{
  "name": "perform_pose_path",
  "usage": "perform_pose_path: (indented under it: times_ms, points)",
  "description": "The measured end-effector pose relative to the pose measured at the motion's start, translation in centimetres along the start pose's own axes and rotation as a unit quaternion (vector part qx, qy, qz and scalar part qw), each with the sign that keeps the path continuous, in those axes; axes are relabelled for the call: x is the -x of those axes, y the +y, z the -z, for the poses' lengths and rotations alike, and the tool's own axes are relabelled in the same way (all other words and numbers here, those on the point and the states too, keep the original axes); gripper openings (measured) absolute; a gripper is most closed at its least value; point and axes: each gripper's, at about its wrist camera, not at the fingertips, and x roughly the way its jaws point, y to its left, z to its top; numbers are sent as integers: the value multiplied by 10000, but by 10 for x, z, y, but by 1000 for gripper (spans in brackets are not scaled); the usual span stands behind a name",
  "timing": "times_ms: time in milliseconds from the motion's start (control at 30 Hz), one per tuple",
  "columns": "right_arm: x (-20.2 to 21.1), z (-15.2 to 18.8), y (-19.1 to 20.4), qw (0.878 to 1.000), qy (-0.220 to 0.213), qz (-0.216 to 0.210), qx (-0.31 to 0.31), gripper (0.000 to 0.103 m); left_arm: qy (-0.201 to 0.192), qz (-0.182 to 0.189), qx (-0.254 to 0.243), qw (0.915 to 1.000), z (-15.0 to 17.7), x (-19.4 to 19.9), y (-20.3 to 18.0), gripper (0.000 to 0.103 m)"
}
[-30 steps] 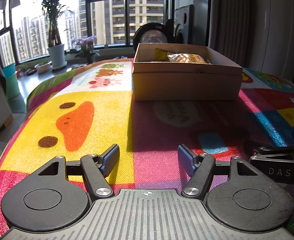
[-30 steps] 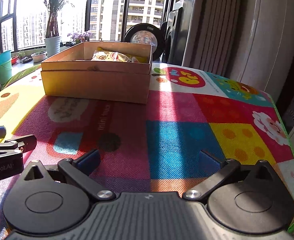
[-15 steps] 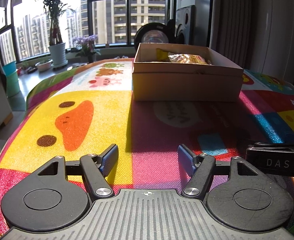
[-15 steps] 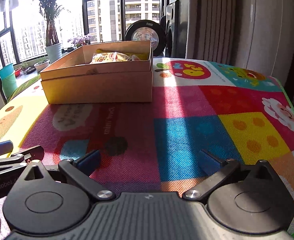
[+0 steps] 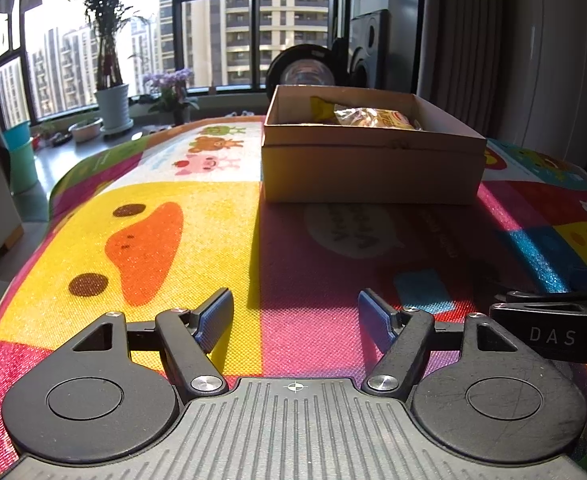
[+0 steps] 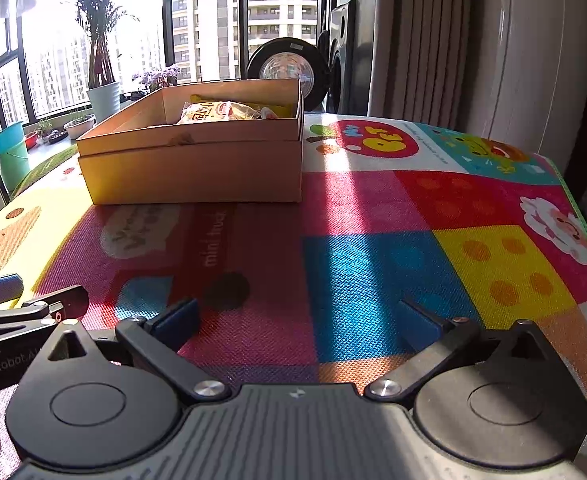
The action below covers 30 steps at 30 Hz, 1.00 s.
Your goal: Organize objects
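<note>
Both grippers, left [image 5: 293,314] and right [image 6: 299,316], hover with fingers spread wide and empty above the colourful cartoon-print bench [image 6: 373,256]; the open brown cardboard box [image 6: 197,168] holding crinkly snack packets [image 6: 217,112] sits at the far side.

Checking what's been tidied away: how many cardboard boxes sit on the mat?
1. The cardboard box sits at the mat's far end, holding snack packets. Others may lie outside view.
</note>
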Motion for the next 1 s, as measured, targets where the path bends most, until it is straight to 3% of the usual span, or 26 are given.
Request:
perform_pose_path:
  times_ms: [1000]
  points:
    - [0, 1, 2, 10000, -3, 4, -7, 103, 14, -41, -4, 10000, 0, 0, 1, 79]
